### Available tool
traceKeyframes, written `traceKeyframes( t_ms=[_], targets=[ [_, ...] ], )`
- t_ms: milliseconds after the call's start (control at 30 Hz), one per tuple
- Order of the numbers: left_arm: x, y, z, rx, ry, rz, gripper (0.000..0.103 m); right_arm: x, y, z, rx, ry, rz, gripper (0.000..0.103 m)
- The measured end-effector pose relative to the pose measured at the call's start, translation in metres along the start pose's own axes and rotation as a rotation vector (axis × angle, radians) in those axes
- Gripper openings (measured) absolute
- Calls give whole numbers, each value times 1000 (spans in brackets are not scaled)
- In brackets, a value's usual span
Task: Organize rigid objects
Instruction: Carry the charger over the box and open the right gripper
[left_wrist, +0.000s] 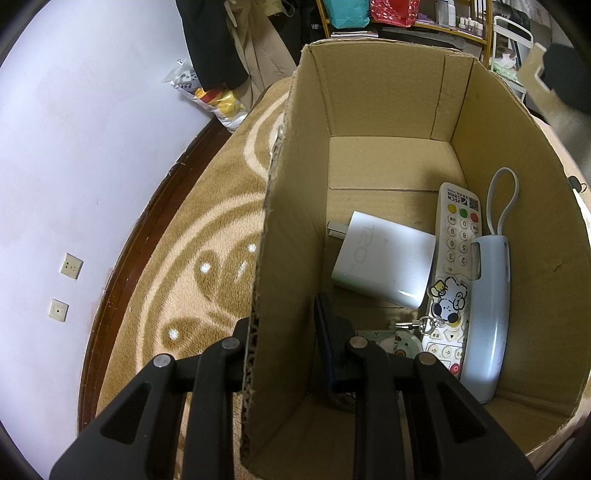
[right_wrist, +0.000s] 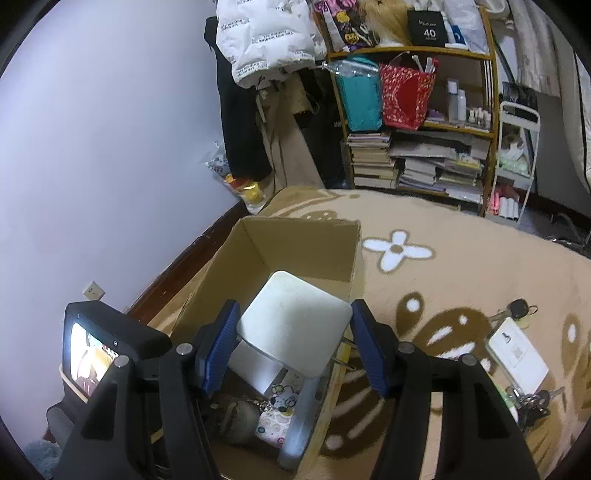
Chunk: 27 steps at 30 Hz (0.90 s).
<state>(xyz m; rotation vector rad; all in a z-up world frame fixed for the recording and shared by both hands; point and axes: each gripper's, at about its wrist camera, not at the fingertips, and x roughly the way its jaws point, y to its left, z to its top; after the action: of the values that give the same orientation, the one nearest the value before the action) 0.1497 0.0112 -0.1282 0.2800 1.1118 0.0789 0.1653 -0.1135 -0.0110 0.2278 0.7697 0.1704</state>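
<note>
White square plastic charger block (right_wrist: 295, 321), where was it at that point?

– Between the blue pads of the right gripper (right_wrist: 295, 308), hanging above the open brown cardboard box (right_wrist: 303, 240). The fingers were closed to about the block's width. They appeared to hold it by two opposite flat sides, though I could not be sure of contact on both.

– And the left gripper (left_wrist: 282, 314)?

– It was nearly closed on the box's side wall, one finger outside and one inside, which I judged was steadying it.

– How would the block handle?

– Stiff, fairly light and smooth-shelled, I'd guess. That makes it prone to slipping, so the flat sides were the right place to grip. Its metal prongs stuck out toward one pad and were best left alone.

– What was already in the box?

– A second white charger (left_wrist: 384, 258) lay on the floor. Beside it were a white remote control with coloured buttons (left_wrist: 458, 236), a cartoon charm and a pale blue oblong device with a loop strap (left_wrist: 487, 314). The far end of the floor was bare. Outside the box, keys and a white card (right_wrist: 517, 350) lay on the beige patterned blanket (right_wrist: 443, 229).
</note>
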Motion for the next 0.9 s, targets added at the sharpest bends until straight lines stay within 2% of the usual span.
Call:
traceKeyframes(
  t_ms=[333,533,600,667,733,833,900],
  targets=[
    [0,1,0,-2,1,0,23,9,2,-3,-20,42,-19,65],
    [0,2,-1,-2,3,0,23,5,1,-1,-11,20,-26,66],
    [1,3,-1,-4,4,0,23,3,-1,-1,-12,14,-41,69],
    [1,3,-1,-2,3,1,23,1,-7,1,2,4,-63,78],
    [0,2,-1,0,3,0,23,-1,-14,4,20,-4,-82,81],
    [1,2,-1,-1,4,0,23,-3,-29,9,42,-8,-130,91],
    [1,2,0,-2,5,2,23,-3,-39,12,55,-11,-157,92]
  ],
)
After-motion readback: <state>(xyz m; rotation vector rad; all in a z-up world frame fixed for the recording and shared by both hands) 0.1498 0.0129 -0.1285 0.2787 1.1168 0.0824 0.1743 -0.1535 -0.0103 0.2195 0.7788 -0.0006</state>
